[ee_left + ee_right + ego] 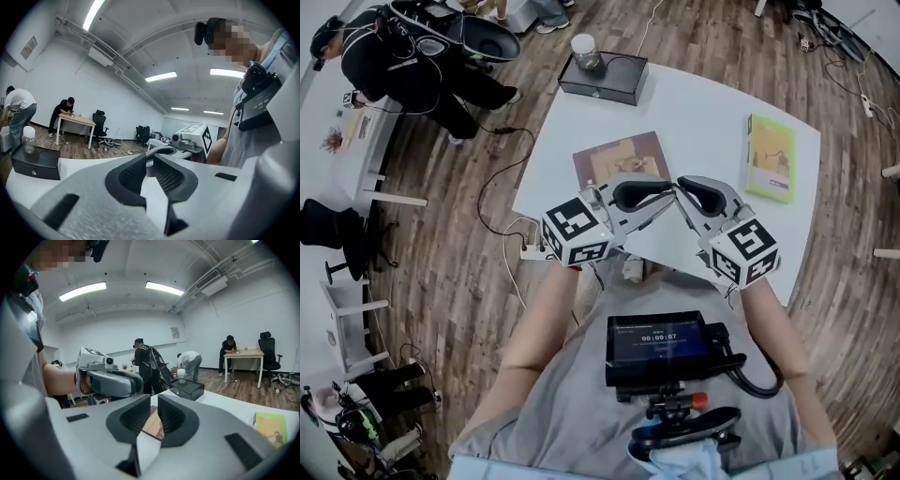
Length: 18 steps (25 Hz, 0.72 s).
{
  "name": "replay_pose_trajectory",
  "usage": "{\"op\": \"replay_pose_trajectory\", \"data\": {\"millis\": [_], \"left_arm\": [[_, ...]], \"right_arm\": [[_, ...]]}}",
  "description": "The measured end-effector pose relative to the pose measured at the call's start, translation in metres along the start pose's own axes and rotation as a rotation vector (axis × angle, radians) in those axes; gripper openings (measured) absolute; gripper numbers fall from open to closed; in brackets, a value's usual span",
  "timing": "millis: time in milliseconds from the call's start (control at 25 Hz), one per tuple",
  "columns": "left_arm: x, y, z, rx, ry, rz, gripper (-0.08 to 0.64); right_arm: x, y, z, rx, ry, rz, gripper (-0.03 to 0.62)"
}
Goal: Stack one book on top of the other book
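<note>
A: White counter (703,112) on a wood floor, and we see both books lying flat and well apart. The brown book (623,155) is left of the middle and the green book (772,157) is at the right.

B: So we have nothing stacked?

A: Nothing. Our left gripper (152,158) and right gripper (153,403) hover over the near edge, jaws closed and empty. We judge that it is all left to do: grasp one book, carry it across and set it on the other.

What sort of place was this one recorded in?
Probably a shared office or lab workspace: a wood-plank floor, ceiling strip lights, and a wooden desk with an office chair, where a person is working.
</note>
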<state>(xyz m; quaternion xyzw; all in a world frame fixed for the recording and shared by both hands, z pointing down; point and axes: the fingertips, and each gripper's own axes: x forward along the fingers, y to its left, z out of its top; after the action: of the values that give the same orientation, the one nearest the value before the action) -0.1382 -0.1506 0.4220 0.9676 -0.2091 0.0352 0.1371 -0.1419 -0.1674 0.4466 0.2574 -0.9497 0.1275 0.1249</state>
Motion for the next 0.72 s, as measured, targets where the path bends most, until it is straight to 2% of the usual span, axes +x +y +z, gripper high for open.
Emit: {"op": "replay_pose_trajectory", "data": {"millis": [200, 320, 480, 600, 720], "left_arm": [[-0.019, 0.036, -0.011, 0.016, 0.054, -0.001, 0.043], [-0.030, 0.061, -0.023, 0.013, 0.102, -0.006, 0.052], [-0.036, 0.090, -0.043, 0.003, 0.174, -0.012, 0.107], [-0.036, 0.110, -0.064, -0.002, 0.251, -0.004, 0.127], [-0.038, 0.128, -0.089, -0.002, 0.345, 0.004, 0.153]], "right_arm": [[0.018, -0.002, -0.015, 0.052, 0.025, -0.014, 0.032], [0.025, -0.002, -0.029, 0.082, 0.041, -0.051, 0.032], [0.035, -0.002, -0.054, 0.050, 0.097, -0.099, 0.032], [0.045, 0.002, -0.075, 0.037, 0.151, -0.087, 0.032], [0.053, 0.007, -0.091, 0.076, 0.188, -0.068, 0.035]]}}
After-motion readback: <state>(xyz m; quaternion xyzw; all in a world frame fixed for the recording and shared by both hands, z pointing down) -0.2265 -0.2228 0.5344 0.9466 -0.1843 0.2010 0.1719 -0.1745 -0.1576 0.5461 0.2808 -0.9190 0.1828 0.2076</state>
